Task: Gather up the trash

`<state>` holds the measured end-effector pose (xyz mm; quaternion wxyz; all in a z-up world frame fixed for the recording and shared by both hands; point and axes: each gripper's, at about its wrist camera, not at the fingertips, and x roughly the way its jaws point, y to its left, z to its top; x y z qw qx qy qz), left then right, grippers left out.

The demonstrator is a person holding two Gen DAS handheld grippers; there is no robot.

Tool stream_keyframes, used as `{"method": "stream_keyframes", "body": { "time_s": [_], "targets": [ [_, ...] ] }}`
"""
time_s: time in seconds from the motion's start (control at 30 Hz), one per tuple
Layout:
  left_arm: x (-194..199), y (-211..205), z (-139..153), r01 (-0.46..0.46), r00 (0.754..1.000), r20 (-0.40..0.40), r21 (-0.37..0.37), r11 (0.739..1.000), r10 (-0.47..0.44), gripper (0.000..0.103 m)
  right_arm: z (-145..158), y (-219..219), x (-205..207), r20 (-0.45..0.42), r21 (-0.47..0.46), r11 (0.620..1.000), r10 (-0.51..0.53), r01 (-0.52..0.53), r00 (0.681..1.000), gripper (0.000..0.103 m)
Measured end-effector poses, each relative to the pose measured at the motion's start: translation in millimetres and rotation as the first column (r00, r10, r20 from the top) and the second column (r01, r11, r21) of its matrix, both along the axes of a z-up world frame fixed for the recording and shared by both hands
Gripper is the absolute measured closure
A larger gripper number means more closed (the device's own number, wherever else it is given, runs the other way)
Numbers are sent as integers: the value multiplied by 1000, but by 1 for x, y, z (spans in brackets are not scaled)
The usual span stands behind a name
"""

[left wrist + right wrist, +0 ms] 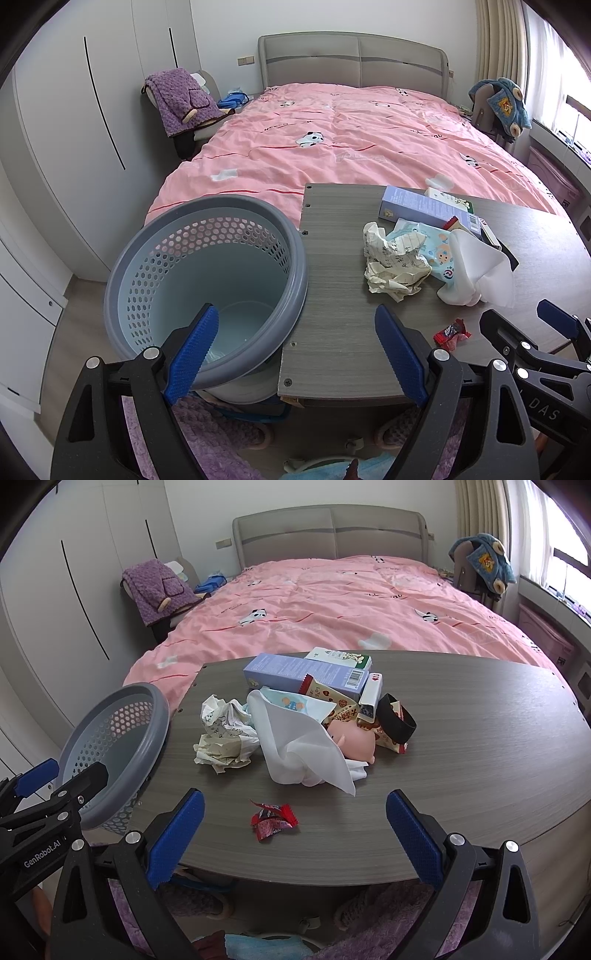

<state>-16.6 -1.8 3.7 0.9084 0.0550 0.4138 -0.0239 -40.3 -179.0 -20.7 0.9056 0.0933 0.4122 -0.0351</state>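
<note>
Left tool [295, 347] spread wide, nothing between the pads. It hangs at the near left corner of the surface [332, 295]: one blue pad over the mouth of the grey bin [192, 266], the other over bare wood grain. Right tool [293, 834] also wide and empty, level at the near edge, pointing at the bed [332, 602]. Each tool shows in the other's view, side by side, not touching.

Trash sits in one pile mid-surface: crumpled paper [225, 734] with handwriting too small to read, a white tissue [303, 746] draped over a pink toy-like item [354, 742], a baby-print wipes pack [291, 703], a lilac carton [306, 672] with a barcode, a white-and-green carton [340, 657] behind it, a snack bag [332, 698] marked "LoVe" plus Chinese characters, and a black band [397, 720]. A red candy wrapper [273, 819] lies alone, well short of the pile, just ahead of the right tool and between its fingers' line. Wrapper lettering is not readable.

Writing on the tools: "GenRobot.AI" on the left one, "DAS" on the right one.

The bin stands off the surface's left edge, rim touching that edge, tilted toward the camera. It is nearly empty, though something pale sits at the bottom. The right half of the surface is bare. The near edge is open, with slippers and a purple rug [388, 915] below.
</note>
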Motion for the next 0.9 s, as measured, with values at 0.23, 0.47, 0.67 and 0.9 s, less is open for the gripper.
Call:
{"method": "stream_keyframes", "body": {
  "time_s": [0.23,0.47,0.67,0.9],
  "targets": [
    [-2,-1,0,1,1000,2,0,1000,-1,20,1,0,0,2,1,1000,-1,1,1000,6],
    [-2,-1,0,1,1000,3,1,1000,-1,20,1,0,0,2,0,1000,1,-1,1000,6],
    [-3,-2,1,2,1000,0,1,1000,-2,20,1,0,-1,2,0,1000,0,0,1000,6],
    [-5,-3,1,6,1000,-2,1,1000,-6,20,1,-3,-1,1,7,1000,0,0,1000,6]
  ]
}}
